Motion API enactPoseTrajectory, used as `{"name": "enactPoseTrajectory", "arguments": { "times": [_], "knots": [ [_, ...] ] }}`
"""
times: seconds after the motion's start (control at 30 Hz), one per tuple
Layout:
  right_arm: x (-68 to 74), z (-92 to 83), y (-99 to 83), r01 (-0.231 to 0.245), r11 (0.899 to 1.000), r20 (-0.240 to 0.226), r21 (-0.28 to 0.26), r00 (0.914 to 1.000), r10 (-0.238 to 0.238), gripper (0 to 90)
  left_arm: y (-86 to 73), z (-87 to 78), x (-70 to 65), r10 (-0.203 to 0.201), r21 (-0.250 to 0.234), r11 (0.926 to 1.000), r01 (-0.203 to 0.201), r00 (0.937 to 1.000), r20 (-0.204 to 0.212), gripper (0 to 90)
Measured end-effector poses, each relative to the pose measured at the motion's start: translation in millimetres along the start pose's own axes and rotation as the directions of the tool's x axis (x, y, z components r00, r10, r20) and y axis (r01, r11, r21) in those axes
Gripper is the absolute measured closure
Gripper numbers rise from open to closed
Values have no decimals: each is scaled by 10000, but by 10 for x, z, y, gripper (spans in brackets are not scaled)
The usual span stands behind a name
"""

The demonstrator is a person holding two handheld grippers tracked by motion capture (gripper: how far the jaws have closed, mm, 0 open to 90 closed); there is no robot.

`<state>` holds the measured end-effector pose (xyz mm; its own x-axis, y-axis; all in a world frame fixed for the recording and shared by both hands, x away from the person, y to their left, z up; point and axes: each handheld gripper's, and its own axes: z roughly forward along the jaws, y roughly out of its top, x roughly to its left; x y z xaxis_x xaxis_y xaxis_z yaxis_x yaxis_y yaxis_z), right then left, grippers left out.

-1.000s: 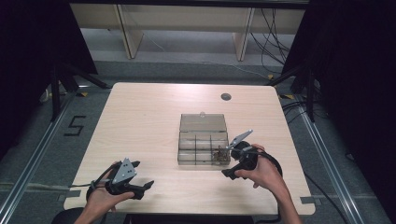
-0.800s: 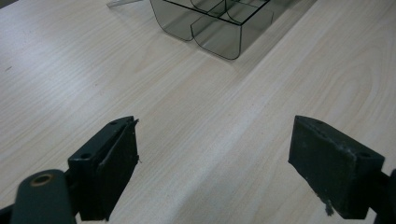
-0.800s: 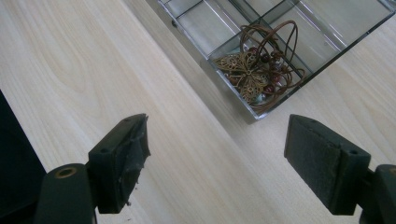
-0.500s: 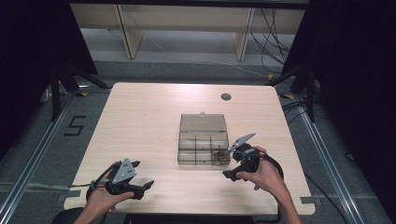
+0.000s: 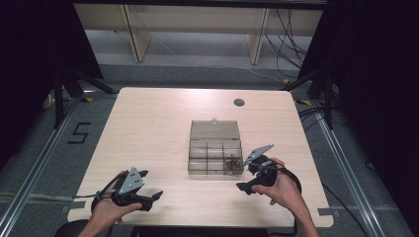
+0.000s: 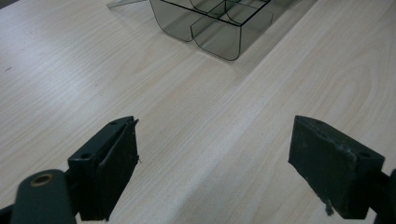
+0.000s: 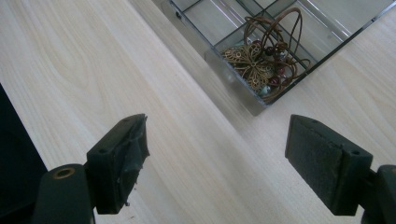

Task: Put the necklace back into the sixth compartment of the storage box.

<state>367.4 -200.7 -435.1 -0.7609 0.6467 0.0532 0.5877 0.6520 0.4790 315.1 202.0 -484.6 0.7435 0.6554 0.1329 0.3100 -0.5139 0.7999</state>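
Note:
A smoky clear compartment box (image 5: 215,148) lies at the table's middle with its lid folded back. Its near right compartment holds a brown cord necklace with a brass filigree pendant and dark beads (image 5: 232,162) (image 7: 259,56). My right gripper (image 5: 245,177) (image 7: 217,168) hovers just right of and nearer than that corner of the box (image 7: 224,80), open, with nothing between its pads. At the near left of the table my left gripper (image 5: 150,184) (image 6: 215,168) is also open and empty, and it points at the box (image 6: 219,28) across bare wood.
The light wooden table (image 5: 158,123) has a round cable hole (image 5: 239,102) at the far right. Its near edge runs close under both hands. Wooden shelving and loose cables stand behind the far edge, and dark curtains hang on both sides.
My right gripper has drawn back a little from the box toward the near edge. The left gripper has stayed where it was.

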Motion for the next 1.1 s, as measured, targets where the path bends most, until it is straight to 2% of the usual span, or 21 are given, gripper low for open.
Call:
{"name": "enactPoseTrajectory", "arguments": {
  "times": [0.03, 0.13, 0.17, 0.2, 0.23, 0.27, 0.3, 0.37, 0.4, 0.43, 0.47, 0.53, 0.57, 0.73, 0.77, 0.8, 0.83, 0.97, 1.0, 1.07, 1.1],
  "knots": [
    [10, 14, -11, -144, 9999, 19, -47, 9999, 144, 220, 0, 0, 1, 21, 1, 10000, -21, 10000, -4, 151],
    [-9, 27, -38, -122, 9999, 138, -90, 9998, 123, 219, 1, -1, 2, 2, 1, 10000, -2, 10000, 13, 151],
    [-17, 19, -47, 30, 9999, -42, -151, 10000, -31, 219, 2, -3, 3, 15, 0, 10000, -15, 10000, 13, 151],
    [-17, 22, -54, -47, 9999, 57, -145, 10000, 48, 219, 0, 2, -9, -152, -100, 9998, 153, 9999, 63, 151],
    [-4, 18, -63, -312, 9995, 146, -45, 9994, 312, 219, 0, -2, -7, -105, -65, 9999, 105, 9999, 47, 151],
    [-20, 21, -74, -48, 9998, 32, -201, 10000, 49, 219, 0, -4, -5, -79, -37, 10000, 79, 10000, 21, 151],
    [-9, 12, -84, -196, 9997, 49, -167, 9998, 197, 218, 3, -5, 2, 38, -26, 10000, -38, 10000, -1, 151],
    [-4, 26, -101, -191, 9993, -69, -309, 9998, 188, 217, 2, -3, 2, 18, -14, 10000, -18, 10000, 16, 151],
    [-14, 21, -105, -37, 9995, -53, -309, 10000, 36, 216, 2, -3, 1, 25, -38, 10000, -24, 10000, 18, 151],
    [1, 19, -114, -244, 9993, -12, -299, 9997, 243, 216, 2, -3, 1, -2, -45, 10000, 2, 10000, 56, 151],
    [-8, 27, -119, -127, 9994, 108, -332, 9999, 130, 215, 2, -4, 1, 12, -42, 10000, -12, 10000, 28, 151],
    [-5, 29, -139, -108, 9989, -66, -451, 9999, 105, 212, 2, -4, 1, 9, -25, 10000, -9, 10000, 31, 151],
    [14, 33, -155, -346, 9980, 146, -533, 9993, 354, 211, 2, -4, 1, 4, -46, 10000, -3, 10000, 43, 151],
    [-6, 27, -205, -8, 9973, -106, -735, 9999, 0, 207, 2, -4, -2, -23, -84, 10000, 24, 9999, 99, 151],
    [14, 30, -218, -307, 9966, -83, -763, 9995, 301, 207, 3, -6, 0, 5, -46, 10000, -4, 10000, 45, 151],
    [3, 28, -233, -159, 9962, 6, -851, 9999, 160, 207, 4, -4, -1, 16, -100, 9999, -15, 10000, 81, 151],
    [17, 35, -247, -321, 9955, -1, -890, 9995, 322, 205, 3, -4, -4, -19, -92, 10000, 20, 9999, 106, 151],
    [14, 37, -303, -295, 9948, -64, -975, 9996, 290, 201, 6, -8, 6, 118, -62, 9999, -118, 9999, 90, 151],
    [7, 66, -322, -130, 9926, 96, -1211, 9999, 143, 200, 6, -8, 7, 107, -59, 9999, -106, 9999, 70, 151],
    [5, 61, -343, -173, 9926, 72, -1200, 9998, 183, 198, 7, -7, 7, 153, -81, 9999, -152, 9998, 99, 151],
    [3, 53, -354, -252, 9927, 34, -1182, 9997, 257, 197, 4, -5, -5, -2, -81, 10000, 3, 9999, 106, 151]
  ]
}}
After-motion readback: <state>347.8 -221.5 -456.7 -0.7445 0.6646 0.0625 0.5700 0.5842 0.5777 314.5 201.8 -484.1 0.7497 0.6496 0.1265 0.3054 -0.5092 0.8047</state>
